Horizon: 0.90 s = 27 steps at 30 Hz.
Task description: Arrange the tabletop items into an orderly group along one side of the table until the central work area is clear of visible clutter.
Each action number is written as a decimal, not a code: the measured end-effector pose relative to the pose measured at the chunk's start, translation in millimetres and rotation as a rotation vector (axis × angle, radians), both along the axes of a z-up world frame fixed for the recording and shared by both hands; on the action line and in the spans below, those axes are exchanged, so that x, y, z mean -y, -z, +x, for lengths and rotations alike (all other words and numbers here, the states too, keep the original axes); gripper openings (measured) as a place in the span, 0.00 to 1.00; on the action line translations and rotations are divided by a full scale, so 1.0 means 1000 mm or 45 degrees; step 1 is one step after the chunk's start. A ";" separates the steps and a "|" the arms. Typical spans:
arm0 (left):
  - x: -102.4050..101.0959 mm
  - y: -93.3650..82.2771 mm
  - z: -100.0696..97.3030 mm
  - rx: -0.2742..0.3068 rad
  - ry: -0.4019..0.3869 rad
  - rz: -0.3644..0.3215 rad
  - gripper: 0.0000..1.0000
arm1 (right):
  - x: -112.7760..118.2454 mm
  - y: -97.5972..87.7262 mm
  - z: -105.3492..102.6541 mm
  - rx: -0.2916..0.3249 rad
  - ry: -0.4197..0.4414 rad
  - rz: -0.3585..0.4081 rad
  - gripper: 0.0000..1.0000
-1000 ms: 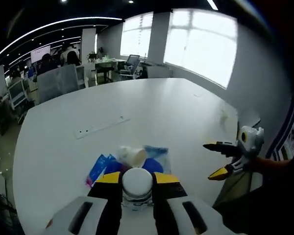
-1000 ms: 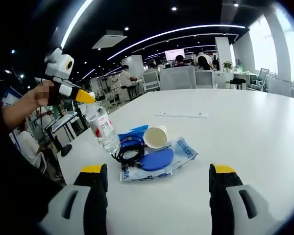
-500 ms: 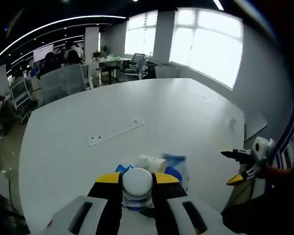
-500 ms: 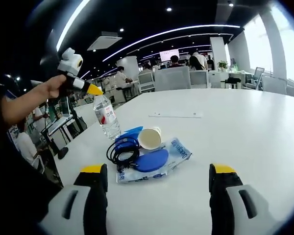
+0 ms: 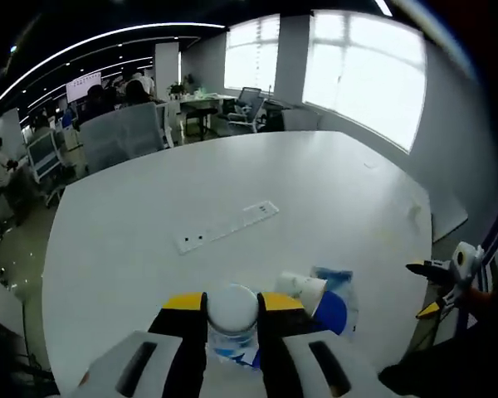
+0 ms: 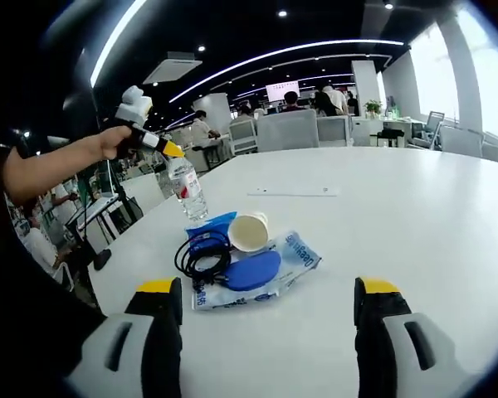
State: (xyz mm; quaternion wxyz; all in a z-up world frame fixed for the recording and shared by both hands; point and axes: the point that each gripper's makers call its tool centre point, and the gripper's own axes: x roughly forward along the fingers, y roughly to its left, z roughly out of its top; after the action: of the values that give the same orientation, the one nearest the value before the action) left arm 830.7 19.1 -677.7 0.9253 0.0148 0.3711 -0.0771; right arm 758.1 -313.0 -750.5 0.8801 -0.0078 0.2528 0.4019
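Bottle (image 6: 187, 187) first, at the far left of the right gripper view: my left gripper (image 6: 168, 149) is pinching it at the neck, its base at or just above the table (image 6: 415, 224) near the near-left edge, though I cannot tell whether it is touching. In the left gripper view its white cap (image 5: 232, 307) is sitting between my closed jaws.

Moving right, the other items are lying in one loose bunch: a black cable (image 6: 199, 254) coiled on a blue packet (image 6: 212, 228), a paper cup (image 6: 248, 231) tipped on its side, a blue oval case (image 6: 251, 269) and a clear wipes pack (image 6: 295, 257) underneath. Beyond them a flat white strip (image 6: 292, 191) is lying alone toward the middle.

My right gripper (image 6: 263, 311) is hanging over the near edge, jaws spread wide and carrying nothing.

I am judging the task partly done: the bunch is sitting by one side, but the bottle is not yet released and the pile is looking untidy.
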 end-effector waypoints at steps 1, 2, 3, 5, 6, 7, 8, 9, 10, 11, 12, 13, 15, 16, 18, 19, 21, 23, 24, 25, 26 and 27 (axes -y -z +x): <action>-0.001 0.002 0.002 -0.003 0.001 0.003 0.19 | 0.000 0.000 0.000 -0.001 0.002 -0.001 0.81; 0.000 0.003 0.004 0.003 0.010 0.013 0.19 | 0.001 0.001 0.001 -0.001 0.007 -0.003 0.81; 0.000 0.006 0.007 0.000 0.018 0.019 0.19 | 0.001 0.001 0.001 -0.002 0.012 -0.003 0.81; -0.001 0.011 0.012 -0.005 0.026 0.032 0.19 | 0.002 0.002 0.001 -0.004 0.017 -0.007 0.81; 0.000 0.012 0.014 0.006 0.044 0.044 0.19 | 0.003 0.003 0.001 -0.006 0.019 -0.010 0.81; 0.000 0.014 0.017 0.007 0.045 0.051 0.19 | 0.003 0.003 0.001 -0.008 0.020 -0.012 0.81; 0.000 0.016 0.019 0.001 0.046 0.051 0.19 | 0.003 0.003 0.001 -0.009 0.022 -0.011 0.81; 0.000 0.019 0.022 0.000 0.053 0.058 0.19 | 0.003 0.003 0.001 -0.011 0.022 -0.012 0.81; 0.000 0.021 0.024 0.000 0.054 0.061 0.19 | 0.003 0.004 0.001 -0.011 0.021 -0.014 0.81; 0.000 0.022 0.026 -0.004 0.055 0.063 0.19 | 0.003 0.004 0.001 -0.012 0.021 -0.016 0.81; 0.001 0.025 0.028 -0.007 0.057 0.064 0.19 | 0.003 0.004 0.001 -0.014 0.022 -0.015 0.81; 0.001 0.026 0.030 -0.009 0.057 0.065 0.19 | 0.003 0.005 0.000 -0.017 0.020 -0.017 0.81; 0.002 0.029 0.033 -0.012 0.058 0.063 0.19 | 0.002 0.006 0.000 -0.020 0.014 -0.023 0.81; 0.002 0.031 0.036 -0.012 0.061 0.063 0.19 | 0.002 0.007 0.000 -0.021 0.013 -0.025 0.81; 0.001 0.034 0.039 -0.013 0.060 0.062 0.19 | 0.001 0.008 0.000 -0.025 0.009 -0.027 0.81; 0.001 0.035 0.041 -0.012 0.070 0.065 0.19 | 0.001 0.009 0.000 -0.027 0.008 -0.029 0.81; 0.001 0.037 0.044 -0.011 0.076 0.069 0.19 | 0.001 0.009 0.000 -0.029 0.007 -0.031 0.81; 0.001 0.040 0.048 -0.027 0.092 0.073 0.19 | 0.001 0.010 -0.001 -0.036 0.009 -0.033 0.81; 0.001 0.041 0.049 -0.032 0.092 0.074 0.20 | 0.001 0.010 -0.001 -0.036 0.010 -0.033 0.81; 0.000 0.042 0.050 -0.032 0.095 0.072 0.20 | 0.001 0.010 -0.001 -0.036 0.011 -0.033 0.81; -0.001 0.044 0.051 -0.040 0.095 0.070 0.20 | 0.002 0.011 -0.001 -0.038 0.014 -0.031 0.81; -0.002 0.044 0.051 -0.040 0.092 0.067 0.20 | 0.002 0.011 -0.001 -0.040 0.016 -0.030 0.81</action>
State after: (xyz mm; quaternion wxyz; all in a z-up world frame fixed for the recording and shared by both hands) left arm 882.1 20.7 -722.0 0.9151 0.0515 0.3869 -0.1010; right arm 757.4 -315.0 -761.7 0.8784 -0.0103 0.2713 0.3933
